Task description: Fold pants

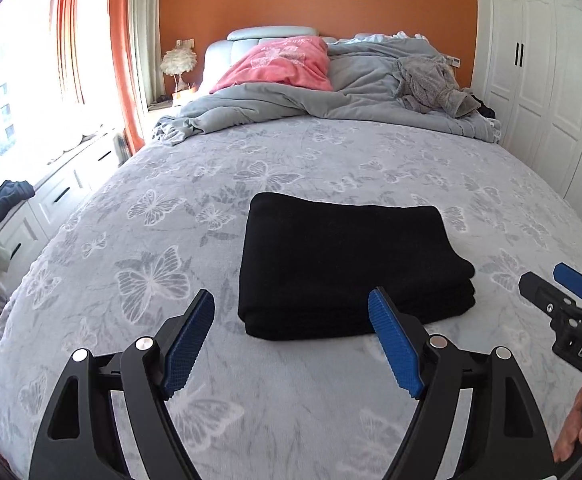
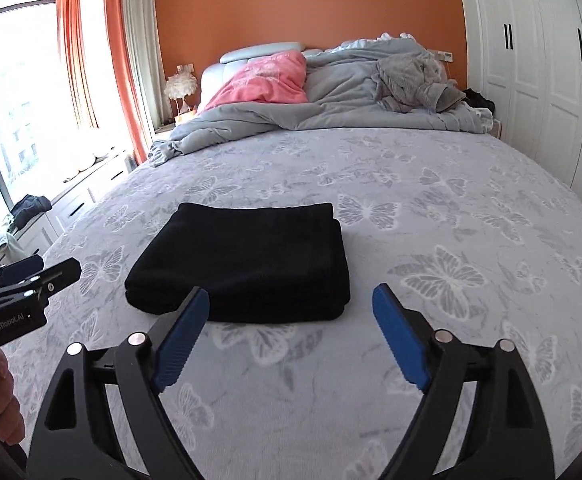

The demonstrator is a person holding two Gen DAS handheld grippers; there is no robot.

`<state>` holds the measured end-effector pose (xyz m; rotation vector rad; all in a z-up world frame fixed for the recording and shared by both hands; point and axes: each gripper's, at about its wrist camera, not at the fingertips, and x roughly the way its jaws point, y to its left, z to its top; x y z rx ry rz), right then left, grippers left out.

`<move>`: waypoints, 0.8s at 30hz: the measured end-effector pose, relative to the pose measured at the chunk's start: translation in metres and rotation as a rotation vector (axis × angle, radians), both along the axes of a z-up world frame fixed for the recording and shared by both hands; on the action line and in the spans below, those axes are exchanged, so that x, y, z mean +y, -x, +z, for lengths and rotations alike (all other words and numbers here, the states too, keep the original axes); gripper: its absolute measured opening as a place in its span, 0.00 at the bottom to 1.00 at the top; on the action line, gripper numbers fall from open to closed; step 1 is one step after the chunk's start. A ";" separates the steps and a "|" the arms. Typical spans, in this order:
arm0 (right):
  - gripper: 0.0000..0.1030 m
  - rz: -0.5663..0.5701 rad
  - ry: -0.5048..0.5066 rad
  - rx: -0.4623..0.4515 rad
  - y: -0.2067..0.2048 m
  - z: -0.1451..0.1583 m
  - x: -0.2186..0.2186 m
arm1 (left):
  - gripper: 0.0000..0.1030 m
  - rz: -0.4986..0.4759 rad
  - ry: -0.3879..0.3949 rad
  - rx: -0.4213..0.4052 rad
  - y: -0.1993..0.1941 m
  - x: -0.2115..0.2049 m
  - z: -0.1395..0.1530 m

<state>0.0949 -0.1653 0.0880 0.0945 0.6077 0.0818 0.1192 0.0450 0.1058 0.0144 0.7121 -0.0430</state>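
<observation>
Black pants (image 1: pixel 351 264) lie folded into a thick rectangular stack on the grey butterfly-print bedspread (image 1: pixel 171 184); they also show in the right wrist view (image 2: pixel 247 264). My left gripper (image 1: pixel 293 304) is open and empty, just in front of the stack's near edge. My right gripper (image 2: pixel 291 300) is open and empty, just in front of the stack's near right corner. The right gripper also shows at the right edge of the left wrist view (image 1: pixel 559 288). The left gripper shows at the left edge of the right wrist view (image 2: pixel 35 276).
A crumpled grey duvet (image 1: pixel 331 96) and a pink pillow (image 1: pixel 283 64) lie at the head of the bed. White wardrobes (image 1: pixel 543 80) stand on the right. A window bench with clothes (image 1: pixel 11 196) runs along the left. A lamp (image 1: pixel 179 64) stands by the headboard.
</observation>
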 end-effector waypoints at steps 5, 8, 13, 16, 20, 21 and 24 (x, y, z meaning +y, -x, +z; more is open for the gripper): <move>0.82 0.011 0.020 0.022 0.040 -0.015 0.005 | 0.80 0.011 -0.029 -0.035 0.051 0.000 0.013; 0.90 0.012 0.019 0.046 0.058 -0.029 0.005 | 0.80 0.020 -0.070 -0.048 0.076 -0.003 0.011; 0.90 0.005 0.026 0.083 0.079 -0.055 0.005 | 0.84 0.036 -0.073 -0.049 0.099 -0.002 -0.009; 0.90 -0.012 0.041 0.103 0.086 -0.070 0.008 | 0.84 0.029 -0.042 -0.038 0.106 0.000 -0.033; 0.92 -0.072 0.026 0.100 0.086 -0.087 0.006 | 0.84 0.031 -0.032 -0.042 0.111 0.004 -0.069; 0.92 -0.083 0.009 0.102 0.085 -0.091 0.004 | 0.84 0.045 -0.040 -0.055 0.114 0.004 -0.076; 0.92 -0.105 -0.019 0.113 0.081 -0.103 0.002 | 0.84 0.042 -0.047 -0.050 0.111 0.002 -0.087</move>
